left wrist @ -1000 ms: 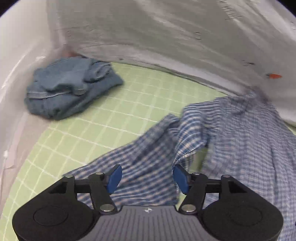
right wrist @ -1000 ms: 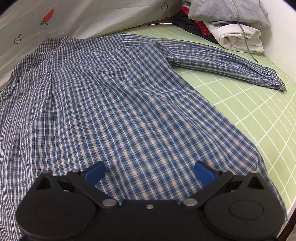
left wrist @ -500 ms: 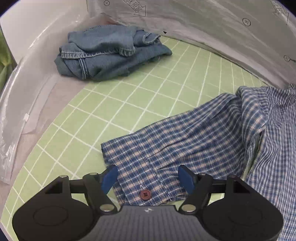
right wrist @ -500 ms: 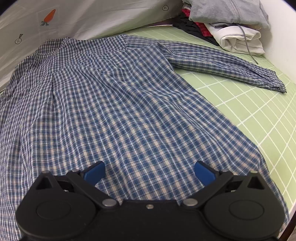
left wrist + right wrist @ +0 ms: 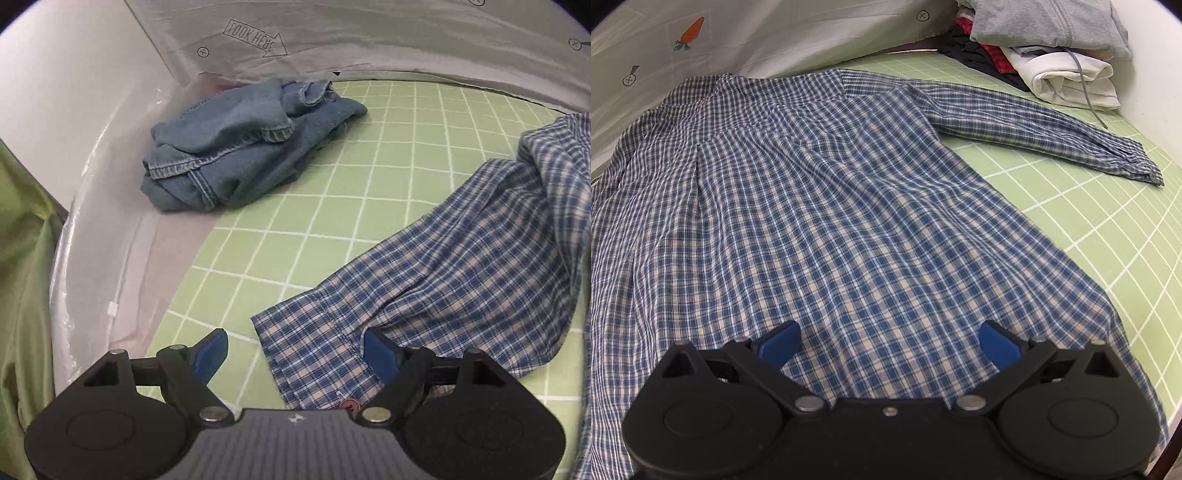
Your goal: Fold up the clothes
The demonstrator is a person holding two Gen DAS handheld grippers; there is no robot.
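cuff point(image 5: 314, 354) of plaid shirt point(image 5: 827, 229) sits between your wide left gripper point(image 5: 295, 354) fingers (right gripper point(image 5: 888, 341) wide too); pinch both layers squarely.

The shirt point(image 5: 820, 221) lies spread flat on the gridded mat point(image 5: 1108, 236), one sleeve point(image 5: 1052, 144) stretched out to its right. Behind that sleeve, a stack of folded clothes point(image 5: 1052, 55) sits at the mat's far corner. Left of the shirt's other cuff point(image 5: 314, 354), crumpled jeans point(image 5: 240, 147) rest at the mat's edge.
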